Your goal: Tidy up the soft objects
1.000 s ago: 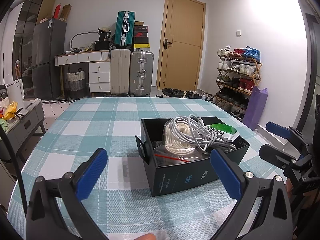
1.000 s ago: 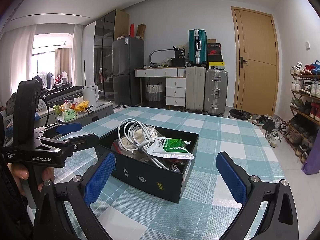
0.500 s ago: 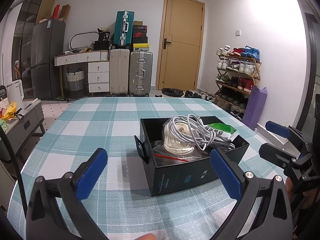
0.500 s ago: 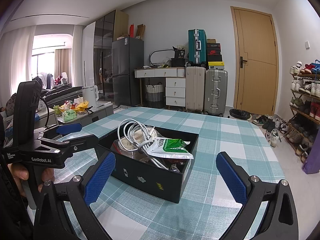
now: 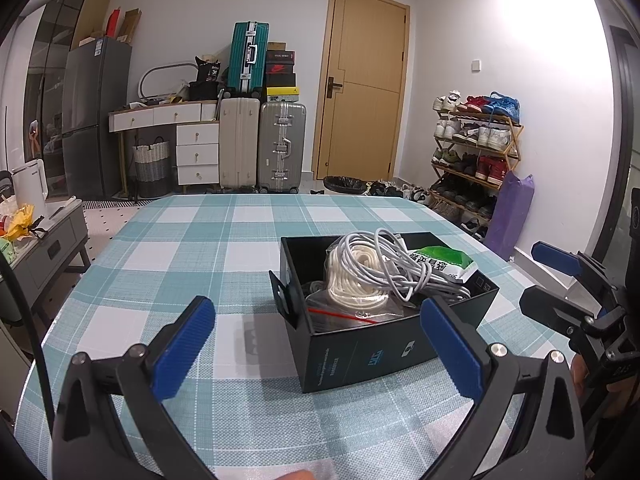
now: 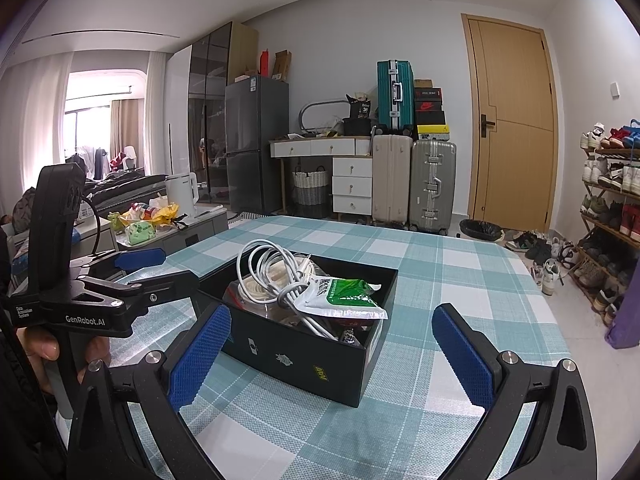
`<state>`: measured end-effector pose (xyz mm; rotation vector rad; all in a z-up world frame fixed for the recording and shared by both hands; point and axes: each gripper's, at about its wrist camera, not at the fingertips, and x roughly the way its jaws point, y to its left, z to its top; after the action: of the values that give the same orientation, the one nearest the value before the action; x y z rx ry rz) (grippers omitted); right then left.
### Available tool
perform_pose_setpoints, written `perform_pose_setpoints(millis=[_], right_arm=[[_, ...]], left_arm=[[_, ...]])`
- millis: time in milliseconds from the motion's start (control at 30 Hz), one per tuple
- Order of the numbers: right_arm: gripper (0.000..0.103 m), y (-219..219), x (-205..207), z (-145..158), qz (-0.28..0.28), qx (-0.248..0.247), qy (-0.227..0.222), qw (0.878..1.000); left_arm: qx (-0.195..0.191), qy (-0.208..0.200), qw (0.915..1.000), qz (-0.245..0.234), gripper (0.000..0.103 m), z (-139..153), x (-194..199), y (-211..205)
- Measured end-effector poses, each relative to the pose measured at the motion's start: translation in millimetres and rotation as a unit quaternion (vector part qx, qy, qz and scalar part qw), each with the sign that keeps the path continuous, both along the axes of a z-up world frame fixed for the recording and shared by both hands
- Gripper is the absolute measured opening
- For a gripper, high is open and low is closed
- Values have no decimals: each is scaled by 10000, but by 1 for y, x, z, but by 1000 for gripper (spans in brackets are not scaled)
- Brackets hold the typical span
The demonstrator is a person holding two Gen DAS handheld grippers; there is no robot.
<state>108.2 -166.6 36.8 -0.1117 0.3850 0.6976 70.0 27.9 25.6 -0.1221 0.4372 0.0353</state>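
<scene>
Meanwhile, left view: left gripper hanging over the desk, fingers spread wide, gripping nothing, facing the box holding cable and packet. Right view: right gripper gaping empty too, framing the box, probably readying a reach inside.

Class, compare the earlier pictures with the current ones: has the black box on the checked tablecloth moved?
No. In both wrist views the black box sits on the same squares of the checked tablecloth, with no visible shift.

Both wrist cameras face the black box from near, opposite sides.
</scene>
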Motion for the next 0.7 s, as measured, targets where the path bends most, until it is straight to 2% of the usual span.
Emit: perform_pose_setpoints(millis=[700], right_arm=[[102,0,0,0,-1,3,-4,10000]], left_arm=[[8,-4,10000,-14,103,0,0,1]])
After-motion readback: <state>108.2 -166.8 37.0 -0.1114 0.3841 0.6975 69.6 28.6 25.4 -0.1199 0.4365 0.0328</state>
